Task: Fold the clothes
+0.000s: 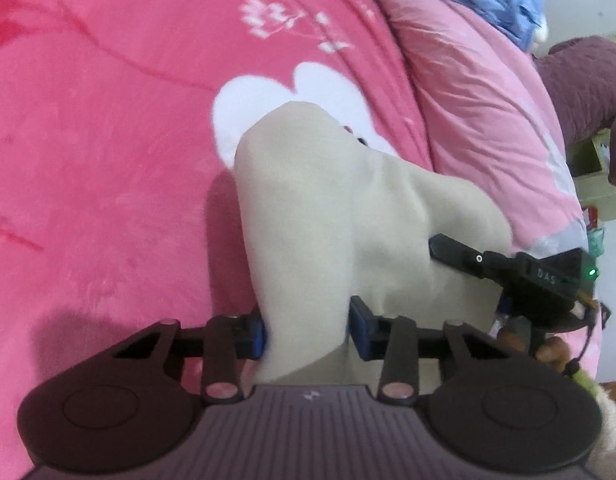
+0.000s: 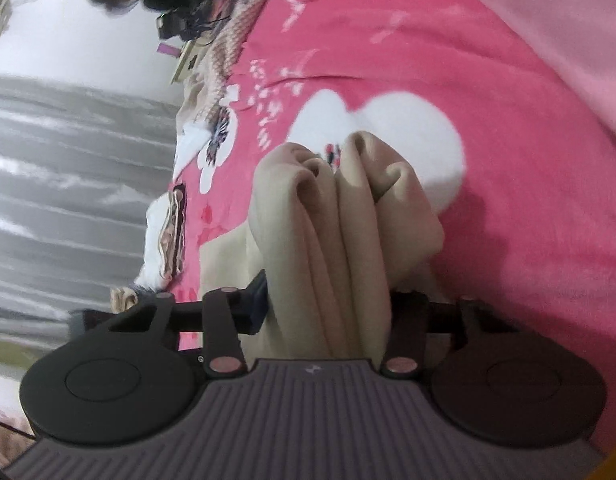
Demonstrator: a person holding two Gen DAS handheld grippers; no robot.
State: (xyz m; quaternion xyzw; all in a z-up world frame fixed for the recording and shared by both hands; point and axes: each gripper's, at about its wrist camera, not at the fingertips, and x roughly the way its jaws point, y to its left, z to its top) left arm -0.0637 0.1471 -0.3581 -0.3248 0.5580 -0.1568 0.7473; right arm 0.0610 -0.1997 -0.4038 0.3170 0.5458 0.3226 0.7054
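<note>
Over the pink floral blanket [image 1: 108, 128] on the bed, both grippers held one beige garment [image 1: 308, 216], which was raised off the bedding and cast a shadow on it. Seen from the left wrist, the left gripper [image 1: 308, 332] had its blue pads [image 1: 362, 330] pressed against a gathered band of the cloth, which ran up between them and spread wider beyond. To its right, the right gripper [image 1: 468, 258] reached in from the side, its black finger lying on the same cloth. Seen from the right wrist, the right gripper clamped a thick bunch of folds of the garment; one pad was visible at the left of the bunch, while the other was hidden by fabric, so contact on that side was probably there but could not be confirmed. A white heart shape [image 2: 412, 128] on the blanket lay just behind the bunched cloth. Along the far edge of the bed sat a paler pink quilt [image 1: 468, 100].
</note>
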